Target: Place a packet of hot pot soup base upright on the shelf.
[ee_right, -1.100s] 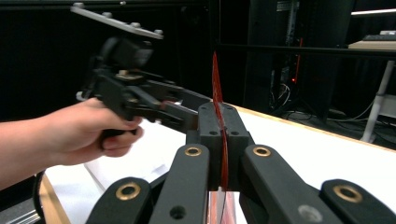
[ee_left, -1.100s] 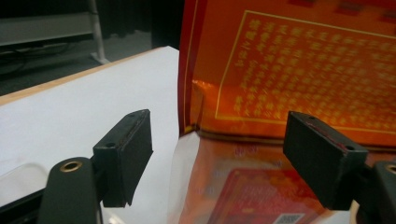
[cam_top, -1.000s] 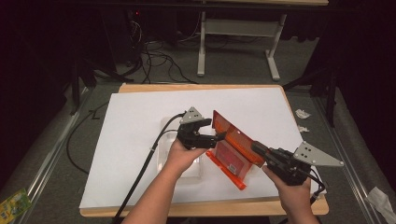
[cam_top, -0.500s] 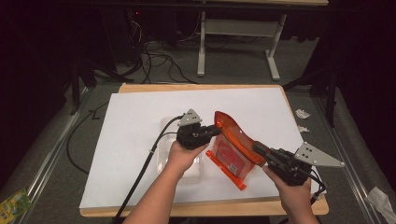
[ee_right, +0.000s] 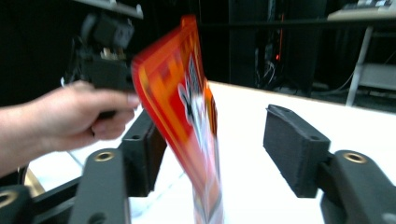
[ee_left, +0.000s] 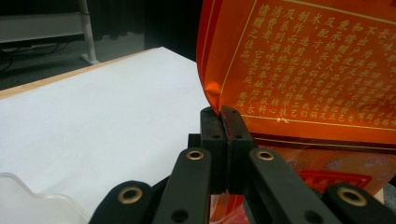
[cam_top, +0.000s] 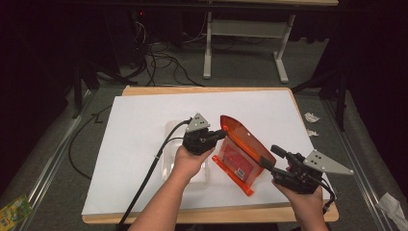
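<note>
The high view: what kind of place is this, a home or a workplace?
Most likely a lab or workshop used for recordings, not a home. A wooden table is covered with white paper, loose black cables lie on grey carpet, and a metal desk frame stands behind in a dark room.

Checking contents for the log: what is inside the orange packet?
Not visible. The orange packet is opaque; its printed faces show, the left gripper pinching its edge. A red label shows on its face.

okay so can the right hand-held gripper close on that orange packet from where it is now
Probably yes. The right hand-held gripper has just been opening, and the orange packet hangs between its pads untouched. The left hand-held gripper pinches the packet's other edge, holding it upright.
</note>
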Demonstrator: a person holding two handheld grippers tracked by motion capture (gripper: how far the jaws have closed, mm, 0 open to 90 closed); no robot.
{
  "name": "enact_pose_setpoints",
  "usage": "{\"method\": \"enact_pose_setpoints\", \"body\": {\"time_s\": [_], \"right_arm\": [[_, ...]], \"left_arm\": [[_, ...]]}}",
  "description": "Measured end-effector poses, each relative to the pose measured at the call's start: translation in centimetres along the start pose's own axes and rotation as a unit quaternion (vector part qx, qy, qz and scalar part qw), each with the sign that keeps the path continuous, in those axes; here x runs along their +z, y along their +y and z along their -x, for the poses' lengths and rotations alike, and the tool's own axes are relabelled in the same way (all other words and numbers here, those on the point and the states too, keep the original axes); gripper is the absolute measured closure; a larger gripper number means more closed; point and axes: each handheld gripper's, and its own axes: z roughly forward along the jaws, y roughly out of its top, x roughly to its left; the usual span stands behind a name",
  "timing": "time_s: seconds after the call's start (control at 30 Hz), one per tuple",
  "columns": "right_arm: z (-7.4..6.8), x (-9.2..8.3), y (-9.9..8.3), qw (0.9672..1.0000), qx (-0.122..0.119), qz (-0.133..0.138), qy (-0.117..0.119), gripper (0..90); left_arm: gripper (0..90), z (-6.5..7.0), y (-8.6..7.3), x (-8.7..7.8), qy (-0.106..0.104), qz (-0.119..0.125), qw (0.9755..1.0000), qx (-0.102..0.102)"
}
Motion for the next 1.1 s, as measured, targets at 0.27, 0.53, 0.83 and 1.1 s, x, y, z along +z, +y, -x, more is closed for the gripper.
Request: {"method": "enact_pose_setpoints", "body": {"time_s": [0.27, 0.53, 0.83, 1.1], "right_arm": [[0.4, 2.6, -3.6, 0.9977, 0.014, -0.067, -0.001, 40.5], [0.2, 3.5, -4.5, 0.9964, 0.030, -0.078, -0.010, 59.3], [0.3, 3.6, -4.4, 0.9976, 0.027, -0.060, -0.023, 71.8], [0.4, 3.6, -4.5, 0.9976, 0.027, -0.060, -0.023, 72.0]], "left_arm": [[89.5, 0.1, 0.0, 0.0, 0.004, 0.000, 1.0000, 0.003], [87.6, 0.3, 0.0, -0.2, 0.014, -0.002, 0.9999, 0.009], [61.2, -0.1, -0.5, -1.5, 0.052, -0.024, 0.9984, 0.000], [47.4, -1.0, -1.7, -5.9, 0.112, -0.031, 0.9932, 0.012]]}}
